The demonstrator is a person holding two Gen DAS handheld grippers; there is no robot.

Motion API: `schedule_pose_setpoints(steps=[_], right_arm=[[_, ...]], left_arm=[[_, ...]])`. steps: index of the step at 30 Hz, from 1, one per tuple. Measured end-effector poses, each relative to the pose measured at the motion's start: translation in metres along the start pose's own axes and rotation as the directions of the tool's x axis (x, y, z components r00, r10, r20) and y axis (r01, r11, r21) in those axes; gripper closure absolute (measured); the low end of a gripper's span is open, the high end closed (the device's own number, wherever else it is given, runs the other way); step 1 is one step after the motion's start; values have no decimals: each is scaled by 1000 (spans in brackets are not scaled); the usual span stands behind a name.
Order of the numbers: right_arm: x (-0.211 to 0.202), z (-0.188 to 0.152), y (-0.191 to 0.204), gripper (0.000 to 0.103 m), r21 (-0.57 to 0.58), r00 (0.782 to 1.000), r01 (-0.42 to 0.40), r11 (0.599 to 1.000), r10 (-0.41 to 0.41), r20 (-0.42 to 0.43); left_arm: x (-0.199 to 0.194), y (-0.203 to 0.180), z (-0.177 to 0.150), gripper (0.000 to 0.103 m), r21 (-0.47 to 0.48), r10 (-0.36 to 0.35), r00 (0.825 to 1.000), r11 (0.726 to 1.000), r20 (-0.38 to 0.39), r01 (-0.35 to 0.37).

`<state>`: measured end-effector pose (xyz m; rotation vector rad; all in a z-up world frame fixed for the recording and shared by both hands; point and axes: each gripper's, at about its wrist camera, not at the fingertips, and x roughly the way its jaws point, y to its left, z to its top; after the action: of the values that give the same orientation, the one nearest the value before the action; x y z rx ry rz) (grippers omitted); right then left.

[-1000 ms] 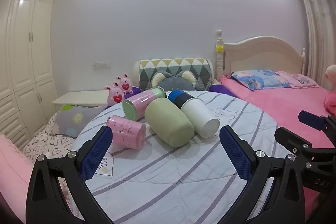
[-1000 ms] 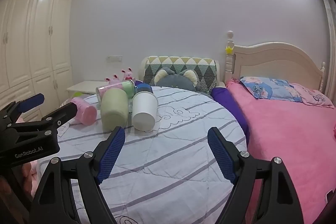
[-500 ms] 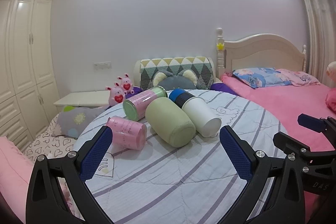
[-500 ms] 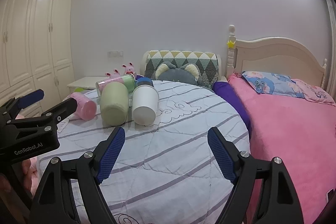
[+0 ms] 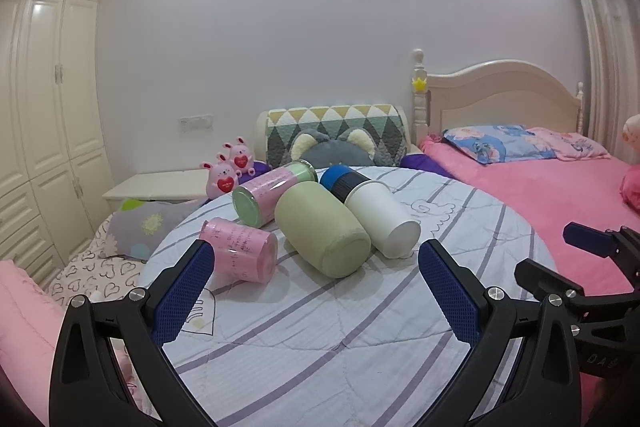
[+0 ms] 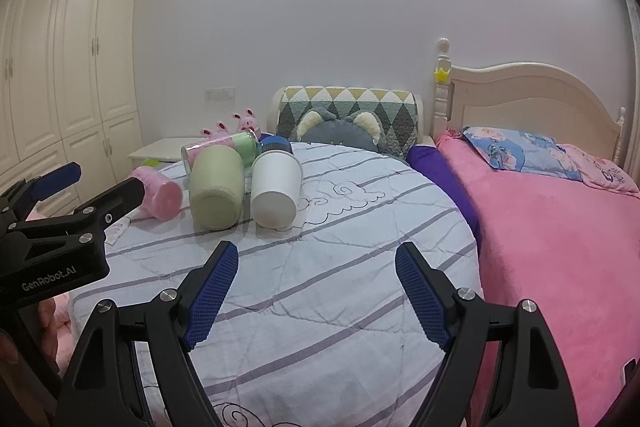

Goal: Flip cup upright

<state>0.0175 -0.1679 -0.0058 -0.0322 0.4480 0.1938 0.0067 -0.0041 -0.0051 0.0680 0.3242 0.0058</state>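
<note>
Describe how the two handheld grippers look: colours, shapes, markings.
Both look alike: the left gripper and right gripper are matte black angular frames with silver screws, each finger tipped by a blue textured pad. Seen from the right wrist, the left gripper's body bears white "GenRobot.AI" lettering. No cables or sleeves are visible.

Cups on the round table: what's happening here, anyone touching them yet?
Not yet. Four cups lie on their sides on the striped tablecloth: a pink cup, a pink-and-green cup, a green cup and a white cup with a blue end. A person holds the left gripper and right gripper short of the cups, both with fingers open and nothing between them. No cup is upright.
</note>
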Motion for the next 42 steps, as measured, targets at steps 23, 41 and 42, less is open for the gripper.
schedule_pose_setpoints(steps=[23, 41, 42], right_arm=[[4, 5, 7, 21, -11, 1000, -7, 1000, 7, -20], [42, 71, 45, 21, -53, 988, -93, 994, 85, -132], [48, 76, 48, 21, -44, 982, -121, 992, 113, -152]], left_arm=[[5, 9, 2, 0, -8, 19, 999, 1000, -27, -19], [42, 66, 25, 0, -127, 12, 985, 991, -172, -34], [46, 72, 27, 0, -150, -3, 982, 988, -189, -25]])
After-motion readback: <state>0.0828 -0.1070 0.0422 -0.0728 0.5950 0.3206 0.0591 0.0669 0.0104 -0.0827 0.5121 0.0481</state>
